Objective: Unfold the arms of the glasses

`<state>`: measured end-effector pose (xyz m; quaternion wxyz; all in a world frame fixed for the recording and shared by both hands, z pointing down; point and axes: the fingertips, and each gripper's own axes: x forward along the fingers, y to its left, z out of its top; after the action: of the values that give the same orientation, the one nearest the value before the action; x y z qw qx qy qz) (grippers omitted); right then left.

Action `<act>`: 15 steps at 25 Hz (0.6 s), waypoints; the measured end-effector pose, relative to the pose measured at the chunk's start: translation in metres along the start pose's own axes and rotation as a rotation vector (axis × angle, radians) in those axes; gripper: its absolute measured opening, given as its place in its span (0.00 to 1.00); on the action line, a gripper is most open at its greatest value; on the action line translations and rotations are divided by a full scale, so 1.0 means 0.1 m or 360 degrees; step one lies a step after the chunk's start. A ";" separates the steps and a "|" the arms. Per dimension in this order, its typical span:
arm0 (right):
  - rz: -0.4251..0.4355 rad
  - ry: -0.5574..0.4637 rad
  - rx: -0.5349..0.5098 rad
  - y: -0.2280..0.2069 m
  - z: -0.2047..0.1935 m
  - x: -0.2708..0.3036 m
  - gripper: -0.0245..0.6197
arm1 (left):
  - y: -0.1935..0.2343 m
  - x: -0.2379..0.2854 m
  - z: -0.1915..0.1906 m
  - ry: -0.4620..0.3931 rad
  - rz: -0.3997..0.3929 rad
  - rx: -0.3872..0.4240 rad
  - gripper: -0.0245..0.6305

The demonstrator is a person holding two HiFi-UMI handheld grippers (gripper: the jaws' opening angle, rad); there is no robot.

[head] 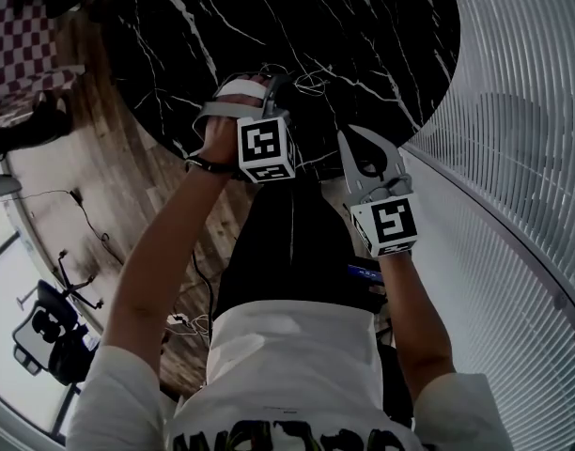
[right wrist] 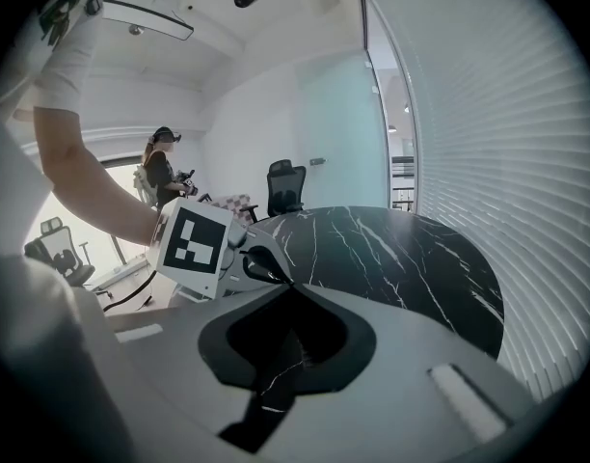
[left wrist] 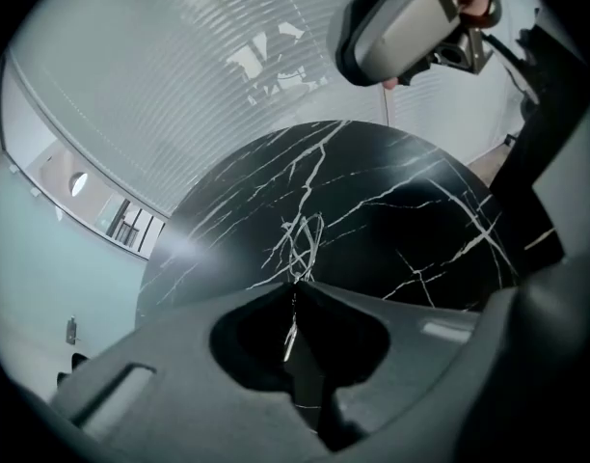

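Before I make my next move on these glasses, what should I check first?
1. Grip of left tongs on the glasses: ok, shut on a thin wire of the frame.
2. Opening of right tongs for an arm: not ok, shut and empty.
3. Reach of right tongs to the glasses: not ok, held apart from them.
4. State of the arms: cannot tell, wire too fine.
5. Glasses resting on the table: cannot tell.

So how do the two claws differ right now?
The left claw pinches the wire glasses; the right claw is shut on nothing. The left claw is out over the table; the right claw hangs near its edge. Both are closed.
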<state>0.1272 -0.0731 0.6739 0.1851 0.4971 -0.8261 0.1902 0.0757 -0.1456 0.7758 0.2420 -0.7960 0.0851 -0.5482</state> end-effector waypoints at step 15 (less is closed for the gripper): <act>0.0009 -0.0138 -0.0016 0.05 0.67 -0.19 0.04 | 0.40 -0.94 0.20 -0.0389 -0.0072 -0.1001 0.05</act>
<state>0.1229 -0.0900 0.6066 0.1509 0.5016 -0.8357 0.1648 0.0627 -0.1370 0.6727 -0.0193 -0.8932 0.2029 -0.4008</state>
